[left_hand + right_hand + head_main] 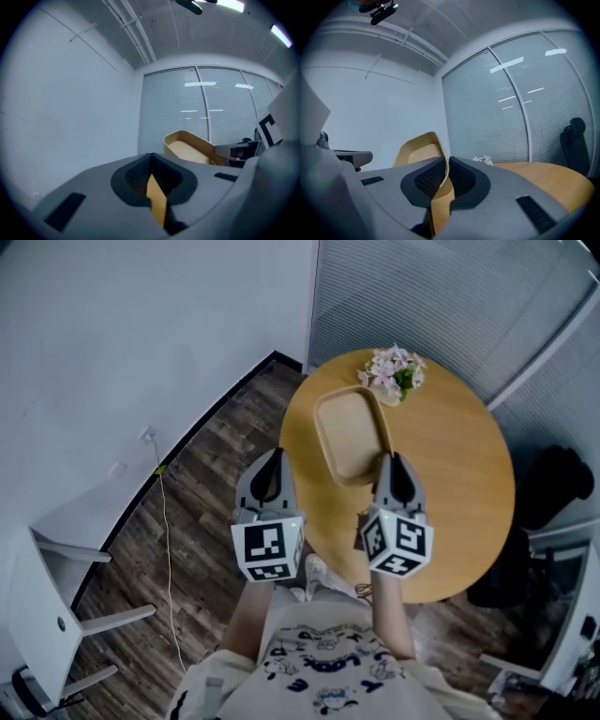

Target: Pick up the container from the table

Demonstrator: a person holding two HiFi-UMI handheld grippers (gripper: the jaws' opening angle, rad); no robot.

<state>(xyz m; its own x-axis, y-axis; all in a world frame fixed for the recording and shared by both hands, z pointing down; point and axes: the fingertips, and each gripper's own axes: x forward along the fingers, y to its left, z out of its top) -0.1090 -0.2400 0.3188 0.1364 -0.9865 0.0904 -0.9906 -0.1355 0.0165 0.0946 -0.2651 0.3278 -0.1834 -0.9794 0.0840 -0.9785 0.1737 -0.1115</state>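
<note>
The container [352, 432] is a shallow tan tray with rounded corners and a thin raised rim. It looks light and fairly stiff, probably moulded fibre or thin wood, so the load should be small. The risks are that the smooth rim slides between the pads or that the tray swings from a one-sided hold. It lies just ahead of both tongs, over the round bench [450, 474]. In the gripper views it sits tilted, its far end seemingly raised off the bench. The right tongs [391, 460] are closed onto the rim at the tray's near right corner. In the right gripper view that rim curves down between the ribbed pads of these tongs [446, 168], with the tray [417, 150] rising beyond them. That is a sensible place to grip, though a second hold on the opposite rim would stop the tilt. The left tongs [273, 457] are drawn together, and in the head view they stand just to the left of the tray, apart from it. The left gripper view shows only a tan sliver low in their slit [150, 161], which could be bench or rim, while the tray [190, 147] lies ahead and to the right. Beyond the tray's far end, a small bunch of pale flowers [394, 371] sits on the bench, close enough to be brushed if the tray is pushed forward. A dark seat [553, 484] stands well off to the right of the right tongs. A white chair [56, 615] and a thin cable [167, 549] on the floor lie well to the left, out of the way.
</note>
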